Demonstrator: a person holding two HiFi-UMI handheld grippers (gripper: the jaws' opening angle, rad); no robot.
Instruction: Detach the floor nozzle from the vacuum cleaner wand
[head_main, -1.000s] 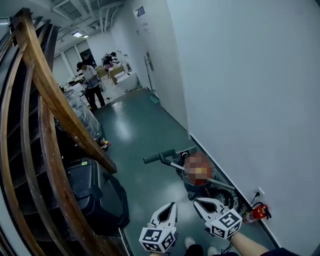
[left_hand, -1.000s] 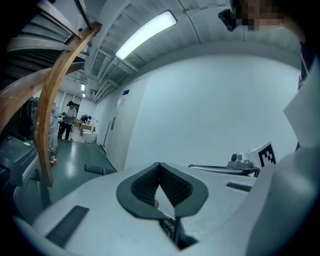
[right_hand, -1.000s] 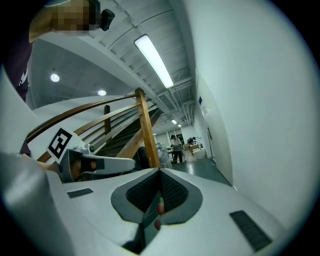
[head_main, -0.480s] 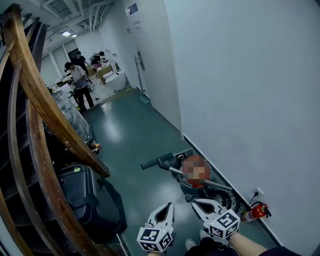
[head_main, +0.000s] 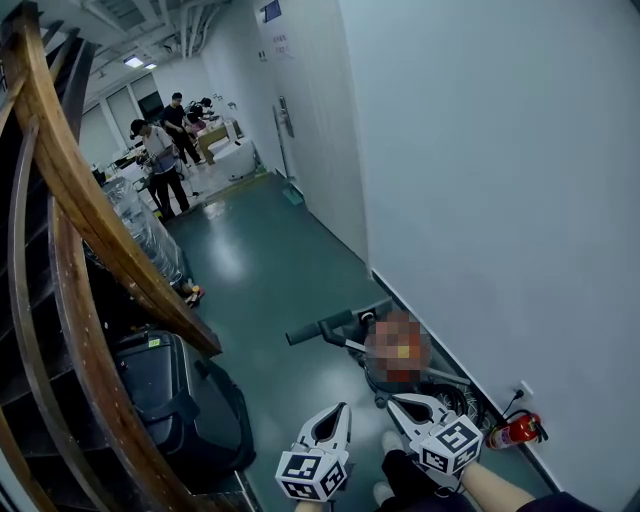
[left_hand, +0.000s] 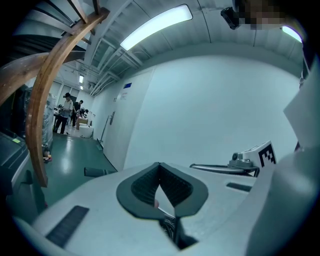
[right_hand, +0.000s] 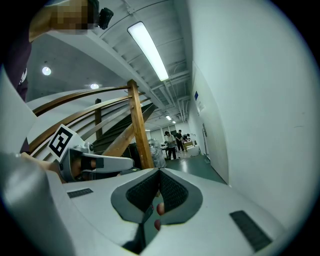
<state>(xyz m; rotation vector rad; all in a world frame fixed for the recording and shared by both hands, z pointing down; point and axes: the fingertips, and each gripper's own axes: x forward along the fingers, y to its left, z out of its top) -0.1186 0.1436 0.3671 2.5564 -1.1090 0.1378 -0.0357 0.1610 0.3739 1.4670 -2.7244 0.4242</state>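
The vacuum cleaner (head_main: 385, 375) lies on the green floor by the white wall, its canister partly under a blurred patch. Its metal wand (head_main: 445, 375) runs from the canister's far side to the dark floor nozzle (head_main: 320, 327), also seen in the left gripper view (left_hand: 95, 172). My left gripper (head_main: 343, 408) and right gripper (head_main: 393, 401) hover side by side short of the vacuum, apart from it. Both are shut with nothing between the jaws, as the left gripper view (left_hand: 160, 166) and the right gripper view (right_hand: 159, 171) show.
A wooden stair rail (head_main: 90, 200) curves down the left side. A black case (head_main: 175, 395) stands under it. A red fire extinguisher (head_main: 515, 430) stands at the wall by a socket. Several people (head_main: 160, 165) stand far down the corridor.
Both grippers have come forward along the corridor, a little nearer the vacuum. Their jaws stayed shut.
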